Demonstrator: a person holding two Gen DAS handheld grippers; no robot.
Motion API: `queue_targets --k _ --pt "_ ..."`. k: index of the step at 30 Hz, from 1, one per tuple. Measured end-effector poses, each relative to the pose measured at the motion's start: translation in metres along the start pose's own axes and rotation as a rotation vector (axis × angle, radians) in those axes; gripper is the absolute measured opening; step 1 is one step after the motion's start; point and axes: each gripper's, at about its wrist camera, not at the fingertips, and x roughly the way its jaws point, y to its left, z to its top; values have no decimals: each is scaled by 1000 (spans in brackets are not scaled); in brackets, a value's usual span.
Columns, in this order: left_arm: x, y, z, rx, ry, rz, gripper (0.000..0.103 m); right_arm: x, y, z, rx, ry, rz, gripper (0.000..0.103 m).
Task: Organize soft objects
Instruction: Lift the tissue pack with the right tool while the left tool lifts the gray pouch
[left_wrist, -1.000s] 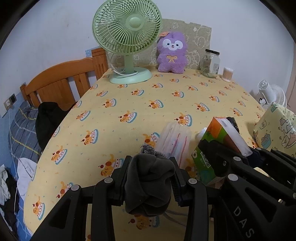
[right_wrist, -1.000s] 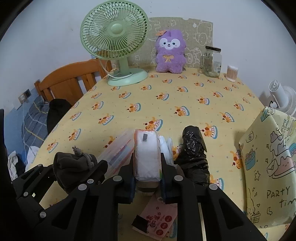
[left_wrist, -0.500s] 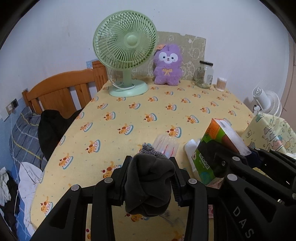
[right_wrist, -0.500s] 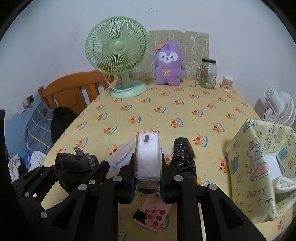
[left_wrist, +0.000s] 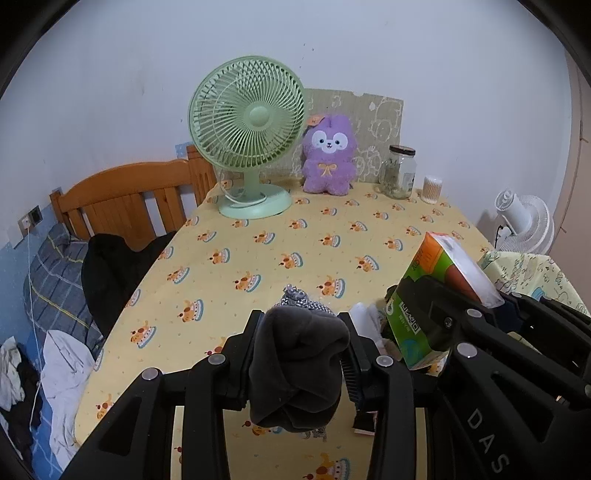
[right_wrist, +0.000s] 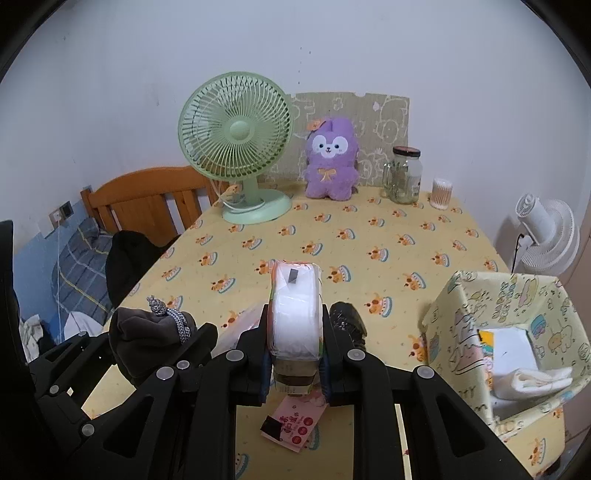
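Note:
My left gripper (left_wrist: 301, 356) is shut on a rolled dark grey sock (left_wrist: 295, 369) with a speckled cuff, held above the near part of the yellow table (left_wrist: 258, 258). To its right, my right gripper (right_wrist: 295, 347) is shut on a soft tissue pack (right_wrist: 295, 317), green and orange on its sides (left_wrist: 432, 295). The sock (right_wrist: 147, 339) in the left gripper also shows at the lower left of the right wrist view. A patterned fabric box (right_wrist: 506, 332) stands open at the right with white items inside. A purple plush toy (right_wrist: 332, 162) sits at the table's far edge.
A green desk fan (right_wrist: 236, 147), a glass jar (right_wrist: 404, 177) and a cotton swab tub (right_wrist: 441, 194) line the far edge. A black bag roll (right_wrist: 347, 321), a clear packet (right_wrist: 240, 328) and a pink card (right_wrist: 295, 424) lie under the grippers. A wooden headboard (left_wrist: 122, 199) and bed stand left, a white fan (right_wrist: 546, 232) right.
Both grippers have risen with the sock and the tissue pack still held; the table looks farther below, and the inside of the fabric box has come into view.

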Motion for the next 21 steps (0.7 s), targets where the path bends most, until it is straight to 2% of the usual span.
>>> queue_targets --k 15,21 --pt "-17 -18 18 21 -37 -15 40 -25 -12 18 3 -44 -26 23" --pt "-17 -27 22 21 -30 -31 40 -29 -21 21 11 -53 -39 23"
